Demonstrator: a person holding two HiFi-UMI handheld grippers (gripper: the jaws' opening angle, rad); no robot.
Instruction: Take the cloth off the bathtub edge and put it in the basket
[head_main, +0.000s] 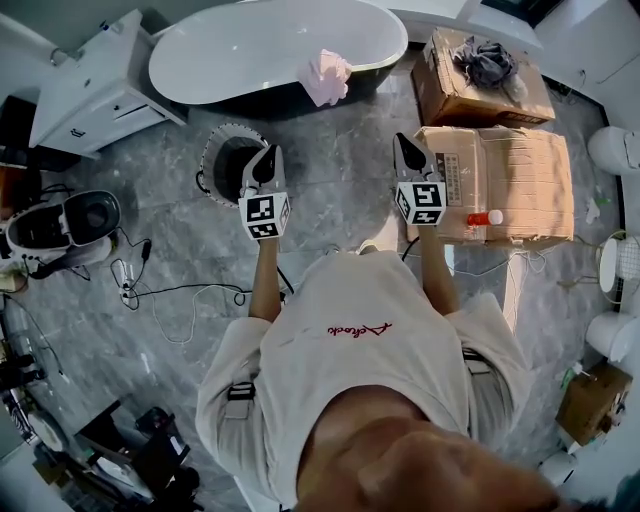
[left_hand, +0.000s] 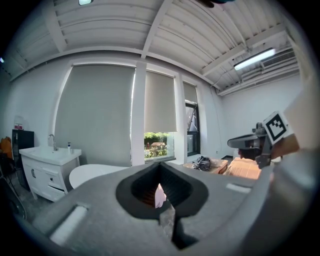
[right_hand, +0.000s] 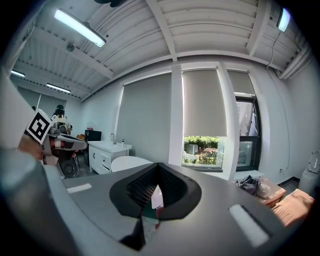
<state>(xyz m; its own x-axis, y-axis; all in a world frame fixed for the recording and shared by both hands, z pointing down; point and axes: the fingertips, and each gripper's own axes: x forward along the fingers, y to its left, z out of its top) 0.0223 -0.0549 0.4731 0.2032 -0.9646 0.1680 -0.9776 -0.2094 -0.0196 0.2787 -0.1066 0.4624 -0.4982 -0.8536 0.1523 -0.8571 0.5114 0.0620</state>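
I am holding the left gripper (head_main: 265, 162) out roughly level beside the round dark basket (head_main: 225, 160), its jaws pressed together on nothing. Ahead, the soft, crumpled pink cloth (head_main: 327, 77) is draping across the glossy white bathtub's (head_main: 250, 50) rim, its length hanging down the dark outer side. The right gripper (head_main: 407, 155) is reaching out parallel, likewise closed and empty.

We see soft, even daylight around the white oval bathtub (head_main: 270, 45), whose glossy rim shines pale. Shadows on the grey marbled floor (head_main: 330, 190) beside it are faint. In both gripper views the window (left_hand: 159, 145) behind the bathtub glares, long ceiling lamps (right_hand: 80, 27) flare, and fisheye distortion bends walls and blackens corners.
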